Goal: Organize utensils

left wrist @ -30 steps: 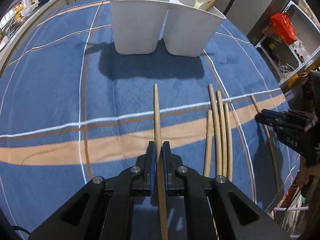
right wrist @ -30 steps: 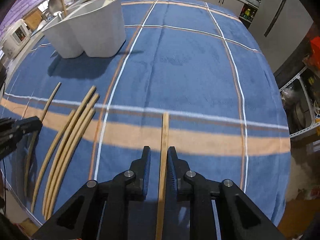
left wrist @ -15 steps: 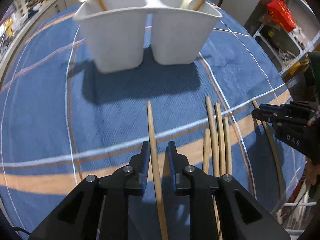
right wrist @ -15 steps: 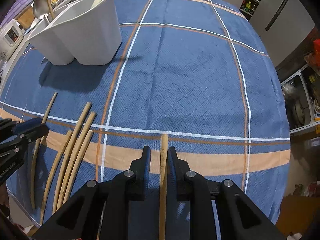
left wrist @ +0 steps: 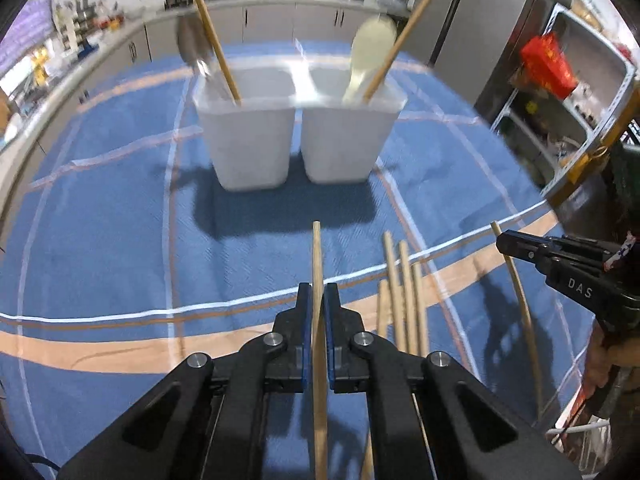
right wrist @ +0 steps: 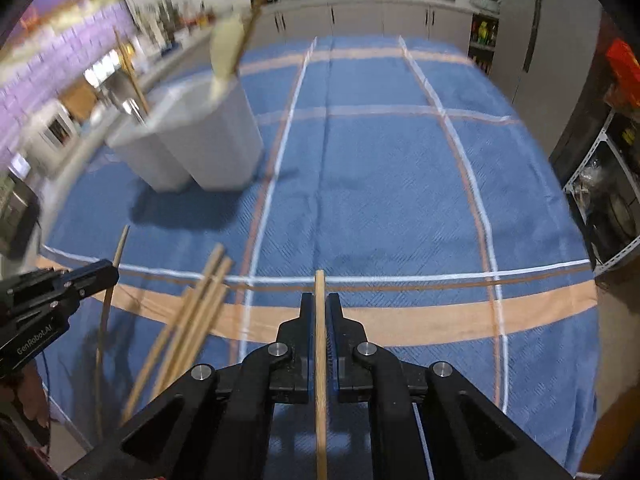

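left gripper (left wrist: 316, 312) jaws just closed – pinching a wooden stick (left wrist: 317, 264). right gripper (right wrist: 318, 312) same, clamped on its own stick (right wrist: 319, 296). loose sticks (left wrist: 400, 292) lie near the table's front edge, between the grippers. white two-bin holder (left wrist: 296, 140) – toward the far edge on the blue cloth (left wrist: 120, 216), utensils upright in both bins.

open cloth (right wrist: 380, 200), white holder (left wrist: 296, 136) ahead (handles up)

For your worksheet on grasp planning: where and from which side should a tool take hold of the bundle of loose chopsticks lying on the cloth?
Probably at mid-length of the chopstick bundle, from above, jaws straddling one stick crosswise. They lie flat and side by side on the tablecloth, so only their tops and narrow sides are reachable.
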Available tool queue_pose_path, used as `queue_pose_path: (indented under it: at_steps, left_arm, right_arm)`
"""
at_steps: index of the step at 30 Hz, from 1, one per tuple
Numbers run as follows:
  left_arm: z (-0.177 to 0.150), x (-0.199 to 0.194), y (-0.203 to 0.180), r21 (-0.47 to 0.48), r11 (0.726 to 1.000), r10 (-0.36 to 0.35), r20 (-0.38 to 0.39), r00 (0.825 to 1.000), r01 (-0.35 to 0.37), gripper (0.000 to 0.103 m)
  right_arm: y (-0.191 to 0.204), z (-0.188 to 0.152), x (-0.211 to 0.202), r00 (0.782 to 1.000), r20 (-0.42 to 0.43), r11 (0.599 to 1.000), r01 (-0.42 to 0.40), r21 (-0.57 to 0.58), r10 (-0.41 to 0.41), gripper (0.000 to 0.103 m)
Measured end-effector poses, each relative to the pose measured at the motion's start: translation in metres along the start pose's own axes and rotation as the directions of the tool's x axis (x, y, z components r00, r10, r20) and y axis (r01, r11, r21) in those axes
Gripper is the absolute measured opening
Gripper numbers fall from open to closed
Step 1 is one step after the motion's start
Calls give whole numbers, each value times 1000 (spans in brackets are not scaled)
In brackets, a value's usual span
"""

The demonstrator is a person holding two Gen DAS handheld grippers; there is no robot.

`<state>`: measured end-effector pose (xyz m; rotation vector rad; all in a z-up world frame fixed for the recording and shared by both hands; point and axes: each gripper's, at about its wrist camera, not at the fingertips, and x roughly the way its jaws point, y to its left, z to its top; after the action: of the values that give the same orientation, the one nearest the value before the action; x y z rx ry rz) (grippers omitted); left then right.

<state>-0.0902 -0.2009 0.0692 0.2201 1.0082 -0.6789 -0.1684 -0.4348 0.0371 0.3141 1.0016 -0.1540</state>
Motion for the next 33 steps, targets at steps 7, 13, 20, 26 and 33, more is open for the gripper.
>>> queue_pose_path:
  at_steps: [7,13,20,26,33]
  left_arm:
    - [-10,-67,-7,-12,1000,3,164,986,-1,5]
    - [-28,-107,-7,-52,999,-1,252,968,15,5]
    - [-47,-145,-13,-72,997,14,333,943,11,5]
    - [-53,-167,-17,-54,998,12,375,927,9,5]
    - [-44,-192,-13,-43,999,-4,434,901,25,5]
  right_arm:
    - [11,-21,-59,980,189,998,-65,13,61,5]
    - [16,-35,-100,951,300,996,-85,0,81,5]
    - [26,-52,-144,912,396,994,-108,-27,110,5]
    - [34,-56,-166,888,440,991,-128,-44,134,5]
    - [47,-41,-182,857,494,989,-137,-58,148,5]
